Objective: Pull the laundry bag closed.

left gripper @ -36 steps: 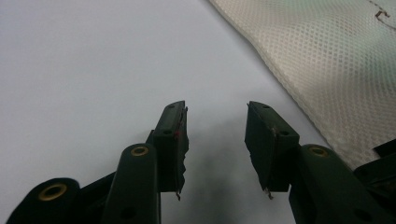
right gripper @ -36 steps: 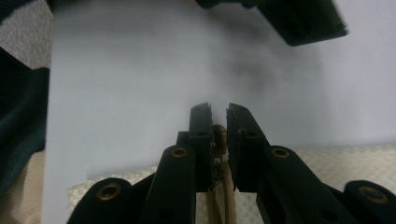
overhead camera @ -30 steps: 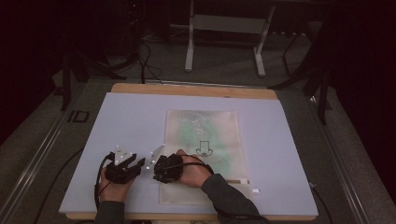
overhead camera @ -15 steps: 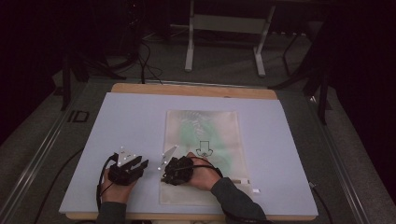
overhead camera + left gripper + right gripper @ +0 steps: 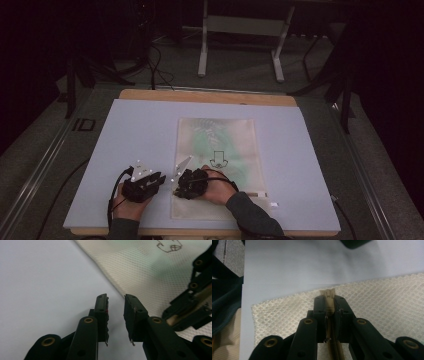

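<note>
Tongs on the left point(image 5: 116, 308) stand part open beside the mesh bag's edge, jaws just been closing on nothing. Mesh bag point(image 5: 220, 145) lies flat on the desk point(image 5: 140, 130). Right tongs point(image 5: 329, 302) clamp its zipper end point(image 5: 327, 293).

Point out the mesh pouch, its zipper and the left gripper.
mesh pouch point(image 5: 220, 145): high view, on the middle of its green-tinted mesh face.
zipper point(image 5: 329, 302): right gripper view, on the beige zipper end clamped between the jaws.
left gripper point(image 5: 116, 306): left gripper view, midway between its two fingertips.
</note>
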Tool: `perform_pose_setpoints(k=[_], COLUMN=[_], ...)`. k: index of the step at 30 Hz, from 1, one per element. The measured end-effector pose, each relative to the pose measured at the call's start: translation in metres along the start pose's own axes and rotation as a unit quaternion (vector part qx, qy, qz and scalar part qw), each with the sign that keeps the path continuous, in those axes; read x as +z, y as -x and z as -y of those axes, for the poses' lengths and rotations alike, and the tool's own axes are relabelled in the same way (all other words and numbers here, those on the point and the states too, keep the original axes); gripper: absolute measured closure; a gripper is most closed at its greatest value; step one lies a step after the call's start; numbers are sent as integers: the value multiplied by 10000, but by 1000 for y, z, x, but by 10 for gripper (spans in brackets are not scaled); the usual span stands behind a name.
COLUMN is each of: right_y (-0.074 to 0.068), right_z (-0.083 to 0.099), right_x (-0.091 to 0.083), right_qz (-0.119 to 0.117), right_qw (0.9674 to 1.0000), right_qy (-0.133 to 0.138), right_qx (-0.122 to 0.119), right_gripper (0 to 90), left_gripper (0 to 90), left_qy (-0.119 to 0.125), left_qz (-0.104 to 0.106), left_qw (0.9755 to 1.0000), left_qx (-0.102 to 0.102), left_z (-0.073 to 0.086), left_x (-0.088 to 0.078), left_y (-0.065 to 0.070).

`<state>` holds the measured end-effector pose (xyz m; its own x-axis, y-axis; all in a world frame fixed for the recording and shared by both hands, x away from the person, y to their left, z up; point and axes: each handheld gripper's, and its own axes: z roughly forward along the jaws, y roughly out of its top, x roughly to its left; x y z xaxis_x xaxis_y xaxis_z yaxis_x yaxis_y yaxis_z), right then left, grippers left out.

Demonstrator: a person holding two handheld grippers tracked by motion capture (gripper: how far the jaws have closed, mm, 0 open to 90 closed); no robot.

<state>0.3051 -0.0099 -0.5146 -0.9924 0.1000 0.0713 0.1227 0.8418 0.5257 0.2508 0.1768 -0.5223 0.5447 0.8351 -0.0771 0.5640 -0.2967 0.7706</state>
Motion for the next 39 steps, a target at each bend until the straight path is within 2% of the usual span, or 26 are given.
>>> perform_pose_setpoints(k=[4, 5, 6, 9, 19, 32, 36, 39], right_y=[-5, -5, -5, -5, -6, -7, -7, -6], right_z=[1, 1, 2, 3, 4, 5, 5, 6], right_x=[1, 1, 1, 1, 1, 1, 1, 1], right_qz=[144, 144, 163, 169, 240, 246, 237, 184], right_qw=[9998, 9998, 9998, 9998, 9995, 9995, 9995, 9996], right_qy=[13, 13, 41, 68, 114, 142, 156, 190], right_qx=[-109, -109, -114, -124, -167, -144, -106, -89], right_gripper=[817, 817, 816, 817, 817, 817, 817, 817], left_gripper=[787, 809, 809, 888, 892, 890, 891, 894], left_qy=[-7, -7, -11, -89, -286, -480, -526, -543], left_qz=[179, 179, 272, 331, 485, 570, 625, 580], left_qw=[9998, 9998, 9996, 9993, 9981, 9971, 9967, 9968], left_qx=[86, 86, 84, 112, 235, 138, -23, 48], left_z=[-1, -1, -1, -2, -3, -2, -2, -2], left_x=[2, 2, 3, 6, 15, 23, 24, 25], left_y=[4, 4, 6, 8, 17, 18, 16, 17])
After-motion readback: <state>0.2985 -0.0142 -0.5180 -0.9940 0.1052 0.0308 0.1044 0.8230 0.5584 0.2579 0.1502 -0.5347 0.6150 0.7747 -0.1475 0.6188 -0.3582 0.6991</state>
